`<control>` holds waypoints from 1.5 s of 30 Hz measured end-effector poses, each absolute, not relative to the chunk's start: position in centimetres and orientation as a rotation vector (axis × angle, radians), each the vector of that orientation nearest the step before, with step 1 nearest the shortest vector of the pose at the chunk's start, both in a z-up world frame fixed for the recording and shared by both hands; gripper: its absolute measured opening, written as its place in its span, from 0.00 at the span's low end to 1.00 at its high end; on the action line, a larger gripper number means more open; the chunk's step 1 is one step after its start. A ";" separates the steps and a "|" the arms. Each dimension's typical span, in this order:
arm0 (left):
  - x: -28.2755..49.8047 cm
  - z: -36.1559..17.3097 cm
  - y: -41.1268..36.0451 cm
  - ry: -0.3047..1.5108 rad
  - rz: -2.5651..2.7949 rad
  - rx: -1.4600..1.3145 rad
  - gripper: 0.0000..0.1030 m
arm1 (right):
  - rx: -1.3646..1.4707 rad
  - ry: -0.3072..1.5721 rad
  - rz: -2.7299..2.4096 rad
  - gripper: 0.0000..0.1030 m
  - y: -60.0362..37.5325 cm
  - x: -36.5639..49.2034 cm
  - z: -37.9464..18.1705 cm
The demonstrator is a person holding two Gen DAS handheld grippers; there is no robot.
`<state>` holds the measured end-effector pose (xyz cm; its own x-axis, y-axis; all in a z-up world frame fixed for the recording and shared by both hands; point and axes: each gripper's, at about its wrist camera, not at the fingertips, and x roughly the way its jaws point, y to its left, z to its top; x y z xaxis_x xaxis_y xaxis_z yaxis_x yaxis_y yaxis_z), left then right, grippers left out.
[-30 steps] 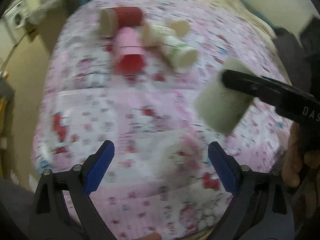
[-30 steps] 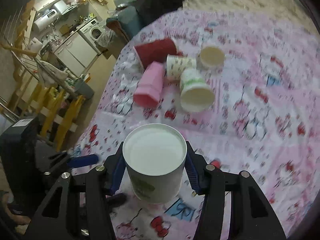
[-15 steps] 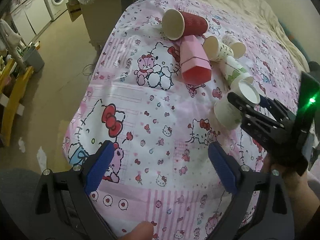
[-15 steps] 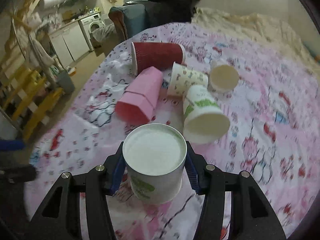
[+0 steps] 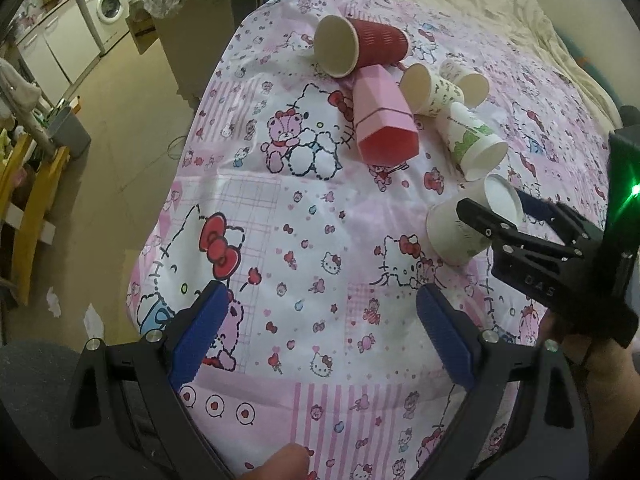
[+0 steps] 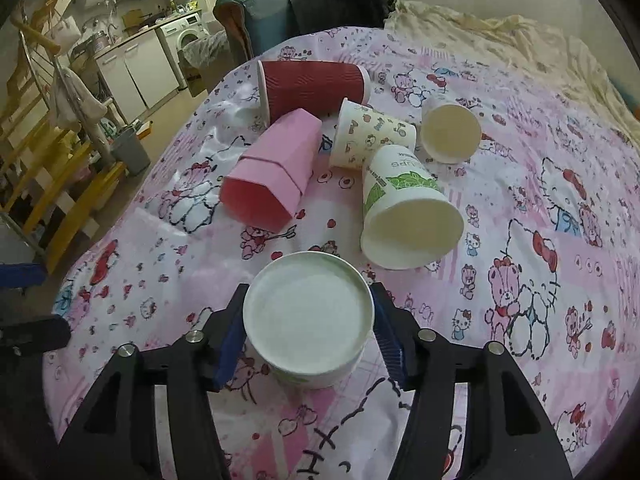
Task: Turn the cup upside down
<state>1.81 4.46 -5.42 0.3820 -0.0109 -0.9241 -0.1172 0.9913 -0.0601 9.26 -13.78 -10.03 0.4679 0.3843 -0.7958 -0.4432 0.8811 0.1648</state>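
Observation:
My right gripper (image 6: 308,340) is shut on a white paper cup (image 6: 308,316) with green print, held bottom-up low over the pink Hello Kitty sheet (image 6: 560,240). In the left wrist view the same cup (image 5: 460,228) hangs tilted in the right gripper (image 5: 500,216), its rim close to the sheet; I cannot tell if it touches. My left gripper (image 5: 320,332) is open and empty over the near part of the sheet (image 5: 280,220).
Several cups lie on their sides beyond the held cup: a red ribbed one (image 6: 312,84), a pink faceted one (image 6: 272,176), a patterned one (image 6: 372,136), a small white one (image 6: 450,134) and a green-printed one (image 6: 408,208). The bed's edge drops to the floor (image 5: 120,140) at left.
The right gripper has carried the cup lower and closer to the sheet. The left gripper has pulled back a little and its view has steadied.

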 end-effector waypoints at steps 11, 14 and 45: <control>0.8 -2.8 3.5 1.022 0.022 -0.132 0.99 | 0.063 0.892 0.391 0.90 -17.4 6.2 -2.5; 0.2 -1.7 2.8 0.952 0.017 -0.107 0.99 | 0.121 0.853 0.313 1.00 -19.7 3.4 -0.9; -1.8 0.1 -0.9 0.740 -0.037 -0.021 1.00 | 0.100 0.739 0.202 1.00 -21.7 -0.9 -1.9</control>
<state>-1.78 -0.85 0.11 0.7376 -0.0408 -0.6740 0.0257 0.9991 -0.0324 -0.94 -21.72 -1.89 0.7207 0.2178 -0.6581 -0.1478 0.9758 0.1612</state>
